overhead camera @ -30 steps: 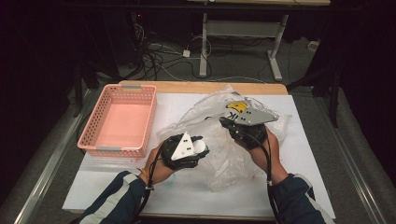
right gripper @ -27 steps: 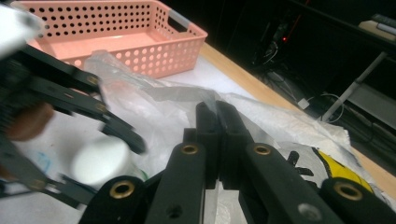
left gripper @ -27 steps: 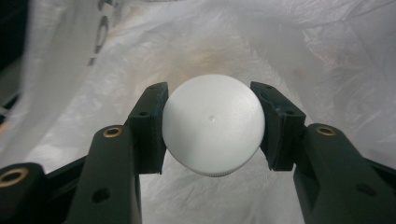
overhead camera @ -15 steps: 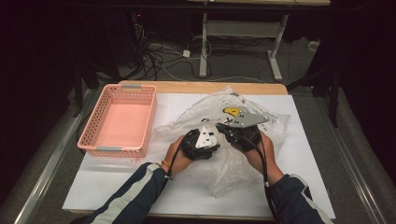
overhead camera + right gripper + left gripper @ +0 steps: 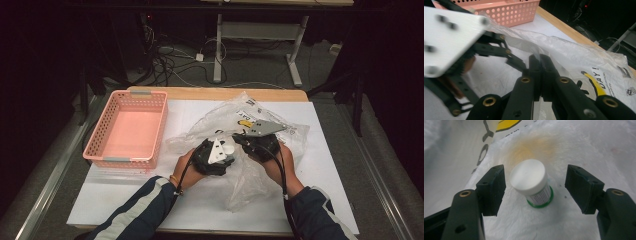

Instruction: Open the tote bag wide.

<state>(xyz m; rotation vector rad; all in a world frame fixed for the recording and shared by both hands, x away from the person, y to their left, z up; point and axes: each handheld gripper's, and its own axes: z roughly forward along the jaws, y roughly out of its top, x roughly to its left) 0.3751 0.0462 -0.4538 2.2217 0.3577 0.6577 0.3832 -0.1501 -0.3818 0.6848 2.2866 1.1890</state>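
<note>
Inside, on the crinkled floor of a clear plastic bag printed with black letters and a yellow mark [image 5: 579, 142], lies a small bottle with a white round cap and a green rim [image 5: 532, 182], tilted so its cap faces the left gripper view. The left gripper [image 5: 535, 188] straddles it: its two black jaws stand wide on either side of the cap, the pads apart from it with bag showing in both gaps, and they have just been opening further. In the high view this left gripper [image 5: 218, 150] sits over the middle of the bag, just beside the right gripper [image 5: 250, 141]. The right gripper's jaws are pressed together with a fold of the bag's film pinched between the pads [image 5: 539, 65], holding the edge up. The bag lies crumpled on a white sheet covering the wooden table [image 5: 330, 165]. Well to the left of the bag stands a pink perforated plastic basket [image 5: 102, 131], its floor bare.
</note>
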